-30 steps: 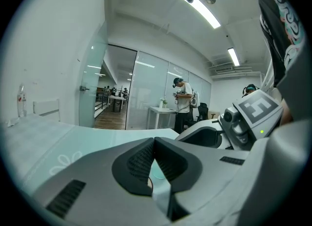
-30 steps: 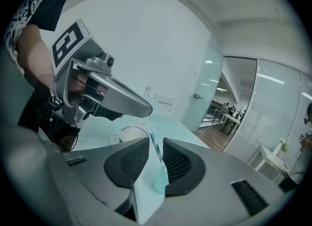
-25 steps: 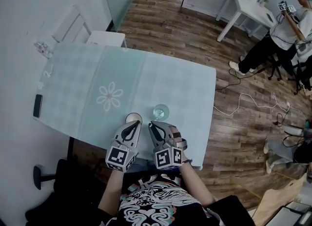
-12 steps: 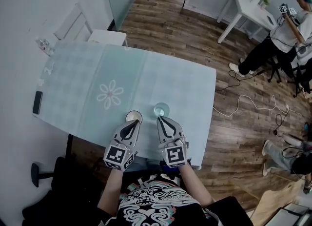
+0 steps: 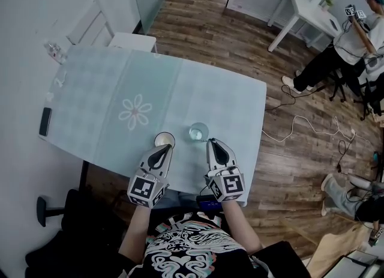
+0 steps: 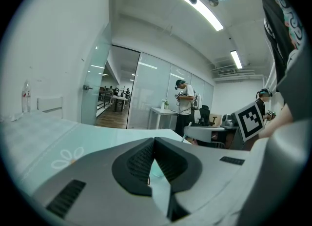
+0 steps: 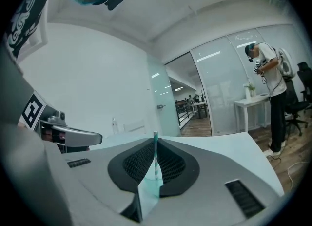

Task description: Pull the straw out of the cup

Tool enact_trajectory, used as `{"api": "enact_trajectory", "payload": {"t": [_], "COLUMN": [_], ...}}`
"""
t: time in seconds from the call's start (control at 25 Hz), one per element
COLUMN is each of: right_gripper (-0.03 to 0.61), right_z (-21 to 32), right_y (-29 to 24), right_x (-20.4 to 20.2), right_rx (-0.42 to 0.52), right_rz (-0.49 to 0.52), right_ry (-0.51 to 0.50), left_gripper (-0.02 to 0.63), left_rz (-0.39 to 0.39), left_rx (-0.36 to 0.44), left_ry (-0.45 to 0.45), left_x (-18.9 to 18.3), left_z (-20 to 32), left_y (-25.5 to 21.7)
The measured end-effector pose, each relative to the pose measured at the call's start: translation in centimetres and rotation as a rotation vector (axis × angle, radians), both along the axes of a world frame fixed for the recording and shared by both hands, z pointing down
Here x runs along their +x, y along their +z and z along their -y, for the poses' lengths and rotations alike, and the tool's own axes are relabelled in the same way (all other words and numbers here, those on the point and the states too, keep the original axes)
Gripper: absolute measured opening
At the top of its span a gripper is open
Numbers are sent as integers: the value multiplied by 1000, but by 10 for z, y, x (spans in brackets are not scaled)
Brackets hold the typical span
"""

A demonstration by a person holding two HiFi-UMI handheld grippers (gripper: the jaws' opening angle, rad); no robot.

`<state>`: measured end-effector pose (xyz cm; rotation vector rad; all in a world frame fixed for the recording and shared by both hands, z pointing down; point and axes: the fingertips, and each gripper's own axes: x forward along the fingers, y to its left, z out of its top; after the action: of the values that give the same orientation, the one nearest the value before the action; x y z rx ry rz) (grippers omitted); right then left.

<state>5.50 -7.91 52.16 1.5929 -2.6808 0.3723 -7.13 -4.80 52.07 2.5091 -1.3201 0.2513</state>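
A clear glass (image 5: 198, 132) stands near the front edge of the table (image 5: 108, 90), which is covered in pale teal cloth. In the right gripper view a thin striped straw (image 7: 155, 157) rises from the glass (image 7: 148, 191), in line with the slit between the pads. My right gripper (image 5: 213, 144) is just right of the glass and nearer me, its jaws shut (image 7: 155, 141). I cannot tell if they touch the straw. My left gripper (image 5: 162, 151) is shut with its tips at a white cup (image 5: 164, 139), and nothing is between its fingers (image 6: 154, 142).
A dark phone (image 5: 45, 121) lies at the table's left edge and a bottle (image 5: 54, 51) stands at the far left corner. A white chair (image 5: 90, 30) is behind the table. A person (image 5: 351, 36) stands by a white desk (image 5: 306, 8), with cables (image 5: 300, 128) on the floor.
My right gripper has moved right, from in front of the glass to its right side. The left gripper has barely moved.
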Motion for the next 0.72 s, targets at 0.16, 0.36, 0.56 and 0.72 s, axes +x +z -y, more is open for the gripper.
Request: {"api": "enact_trajectory", "payload": {"t": [0.16, 0.36, 0.56, 0.72], "right_gripper": [37, 37, 37, 37], "right_z": [0, 3, 1, 3], "right_y": [2, 7, 11, 15], "right_x": [6, 17, 22, 25], "right_rx": [-1, -9, -6, -24], "right_rz": [36, 110, 133, 150], "right_ry": [11, 47, 56, 65], "left_gripper": [-9, -9, -9, -9], "left_rz": [7, 19, 33, 35], "left_rx": [0, 4, 9, 16], "left_ry": [7, 23, 34, 48], "left_x": [3, 6, 10, 14], "left_z": [-1, -3, -7, -6], "left_y": [0, -2, -3, -6]}}
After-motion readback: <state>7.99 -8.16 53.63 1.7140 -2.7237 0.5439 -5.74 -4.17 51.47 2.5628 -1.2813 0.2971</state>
